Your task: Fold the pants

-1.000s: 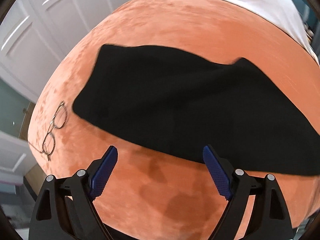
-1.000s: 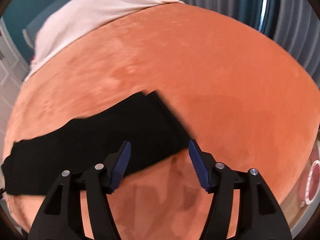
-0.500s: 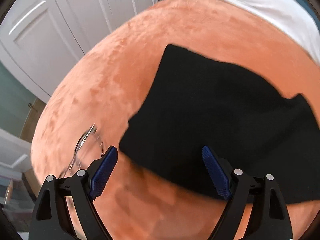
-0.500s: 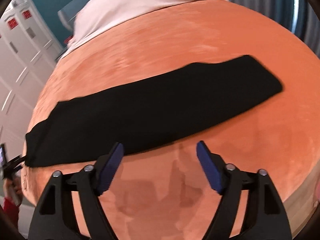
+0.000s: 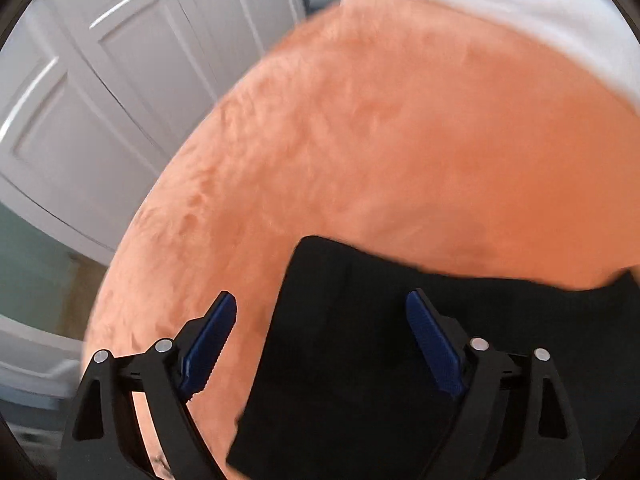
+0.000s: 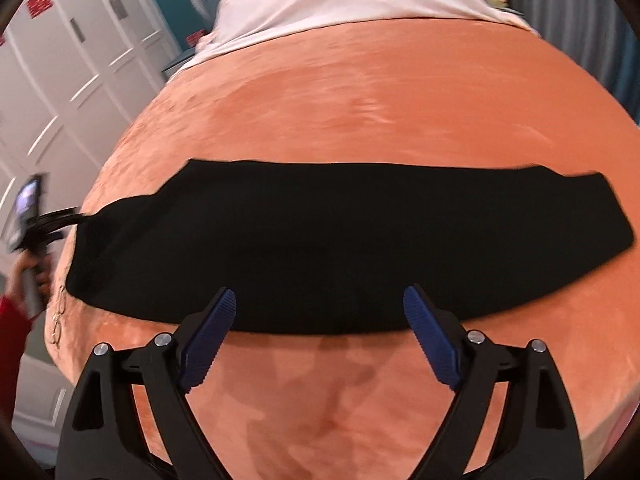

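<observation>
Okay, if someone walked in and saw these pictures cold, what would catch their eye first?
First, the black pants, laid out in a long flat strip across the middle of the orange bedspread. Next, the right tongs, open and empty, just short of the strip's near edge, with the left tongs, also open, over its left end. A pair of glasses lies on the bedspread beside that end.

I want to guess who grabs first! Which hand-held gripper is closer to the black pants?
Left. The left hand-held gripper hangs over the black pants' end; the right hand-held gripper hovers open beside their long edge.
</observation>
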`<state>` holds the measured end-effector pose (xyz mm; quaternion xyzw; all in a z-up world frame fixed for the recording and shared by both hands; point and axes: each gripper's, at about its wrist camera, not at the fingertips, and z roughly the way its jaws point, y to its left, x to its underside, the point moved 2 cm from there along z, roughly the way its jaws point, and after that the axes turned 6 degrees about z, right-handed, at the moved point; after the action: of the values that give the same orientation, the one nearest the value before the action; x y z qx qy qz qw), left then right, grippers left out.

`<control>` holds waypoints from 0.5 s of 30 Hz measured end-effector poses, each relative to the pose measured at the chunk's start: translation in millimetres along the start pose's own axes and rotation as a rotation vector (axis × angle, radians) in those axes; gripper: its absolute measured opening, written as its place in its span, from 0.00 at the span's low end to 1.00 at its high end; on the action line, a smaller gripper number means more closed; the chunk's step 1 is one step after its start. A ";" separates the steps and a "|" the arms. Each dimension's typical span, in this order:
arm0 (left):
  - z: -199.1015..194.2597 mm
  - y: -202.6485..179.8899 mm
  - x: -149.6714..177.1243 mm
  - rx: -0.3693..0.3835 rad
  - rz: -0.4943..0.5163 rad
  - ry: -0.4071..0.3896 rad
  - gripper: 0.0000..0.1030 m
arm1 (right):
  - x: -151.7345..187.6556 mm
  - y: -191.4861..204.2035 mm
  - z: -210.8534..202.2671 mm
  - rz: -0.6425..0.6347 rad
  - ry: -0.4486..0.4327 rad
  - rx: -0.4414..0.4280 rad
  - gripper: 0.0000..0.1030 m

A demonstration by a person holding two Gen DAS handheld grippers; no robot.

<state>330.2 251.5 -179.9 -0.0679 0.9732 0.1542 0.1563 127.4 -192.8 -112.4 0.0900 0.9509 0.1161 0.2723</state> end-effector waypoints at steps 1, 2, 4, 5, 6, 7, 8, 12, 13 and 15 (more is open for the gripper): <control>14.0 -1.1 -3.6 -0.010 -0.002 0.026 0.88 | -1.7 10.9 6.7 -0.028 0.010 -0.013 0.81; 23.4 6.8 -7.1 0.013 -0.062 0.030 0.94 | -4.8 18.9 12.4 -0.051 0.023 -0.024 0.81; 25.7 20.1 -13.1 0.020 -0.143 0.029 0.94 | -22.1 45.9 27.1 -0.119 0.029 -0.060 0.81; 28.1 25.5 -17.1 -0.025 -0.156 0.033 0.94 | -31.1 56.9 33.3 -0.144 0.028 -0.084 0.81; 30.8 27.7 -19.4 -0.027 -0.155 0.036 0.94 | -45.3 74.0 44.0 -0.179 0.017 -0.114 0.81; 33.0 28.6 -19.1 -0.012 -0.159 0.048 0.94 | -54.3 85.4 52.8 -0.198 0.010 -0.126 0.81; 30.3 29.6 -17.2 -0.006 -0.168 0.051 0.93 | -68.0 105.4 68.5 -0.235 0.009 -0.136 0.81; 0.0 33.9 -6.7 -0.044 -0.180 -0.023 0.90 | -83.4 174.4 120.4 -0.379 0.079 -0.248 0.66; -5.5 34.7 -5.1 -0.051 -0.183 -0.039 0.90 | -82.6 188.3 138.1 -0.418 0.121 -0.265 0.59; -16.7 33.7 -0.2 -0.070 -0.189 -0.057 0.90 | -84.1 198.7 188.3 -0.481 0.193 -0.178 0.44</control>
<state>319.6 277.9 -155.4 -0.1606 0.9517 0.1743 0.1953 320.6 9.9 -172.4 -0.1741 0.9526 0.1394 0.2069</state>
